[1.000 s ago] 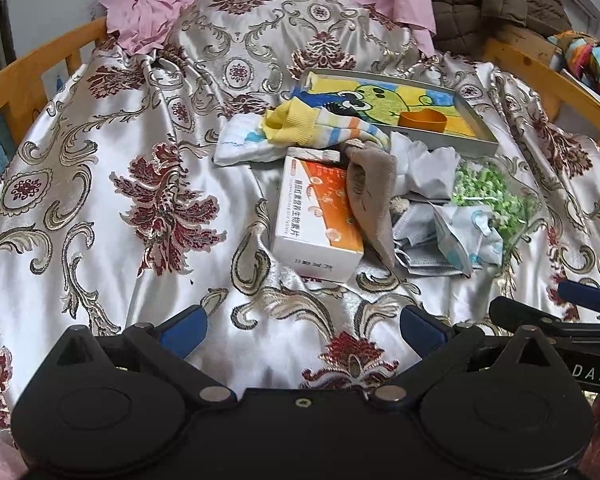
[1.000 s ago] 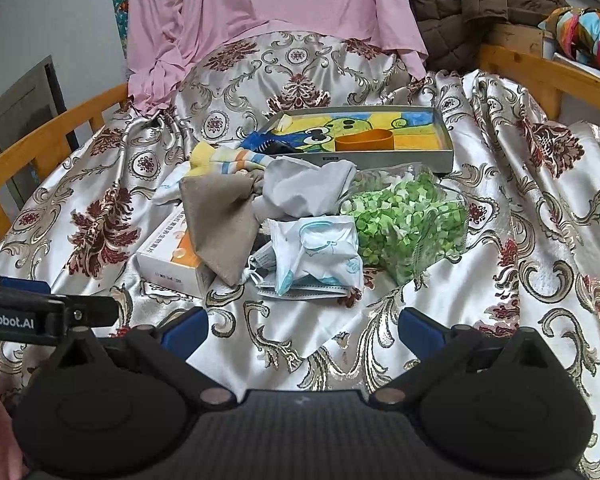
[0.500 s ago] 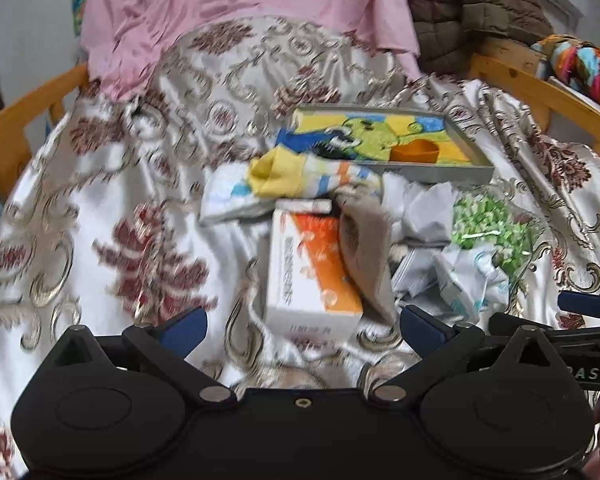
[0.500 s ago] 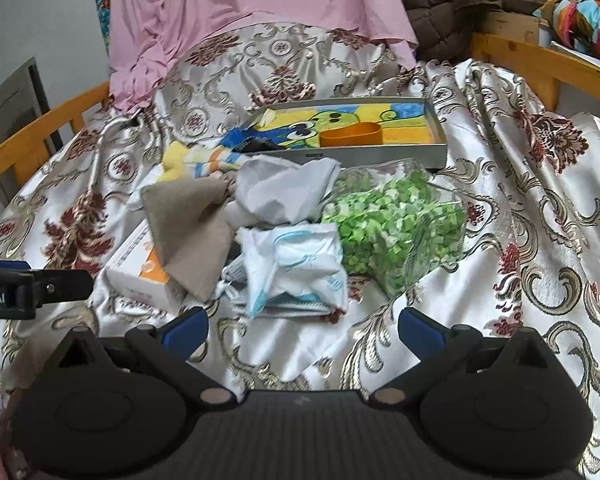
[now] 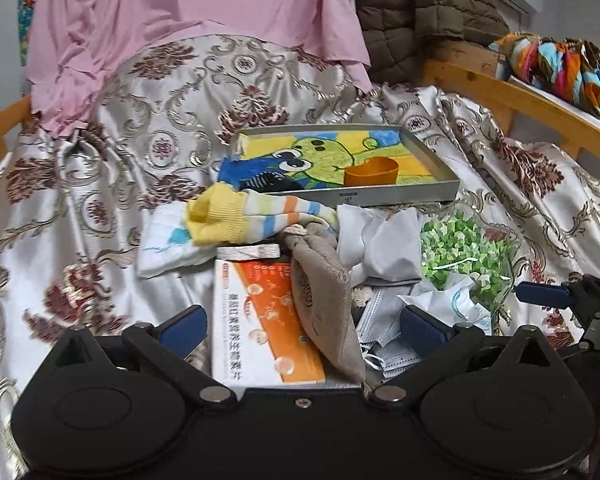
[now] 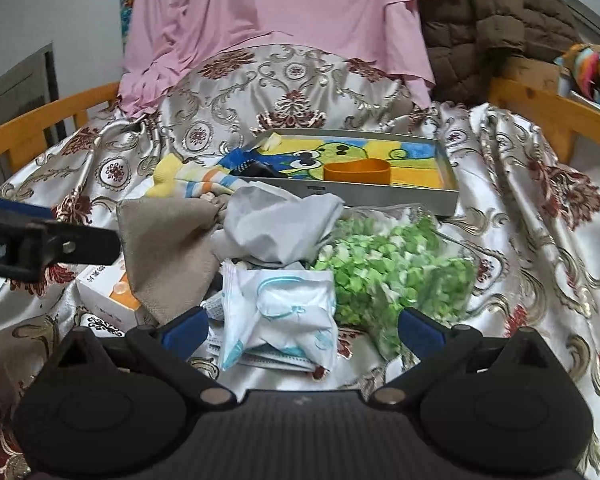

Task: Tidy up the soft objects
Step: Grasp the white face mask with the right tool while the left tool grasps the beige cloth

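On a patterned satin cover (image 5: 100, 184), soft items crowd the centre: a striped sock (image 5: 256, 214) at twelve o'clock, a tan cloth (image 5: 324, 300) over an orange box (image 5: 256, 320). Left tool (image 5: 300, 326) and right tool (image 6: 300, 328) hang wide open, empty. Bare cover lies at nine o'clock.

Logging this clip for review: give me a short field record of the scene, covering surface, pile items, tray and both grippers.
surface: patterned satin cloth
pile: striped sock, orange box, tan cloth, grey cloth, packed mask, bag of green bits
tray: metal tray behind the pile, holding an orange cup
left gripper: open, empty, over the box
right gripper: open, empty, over the mask
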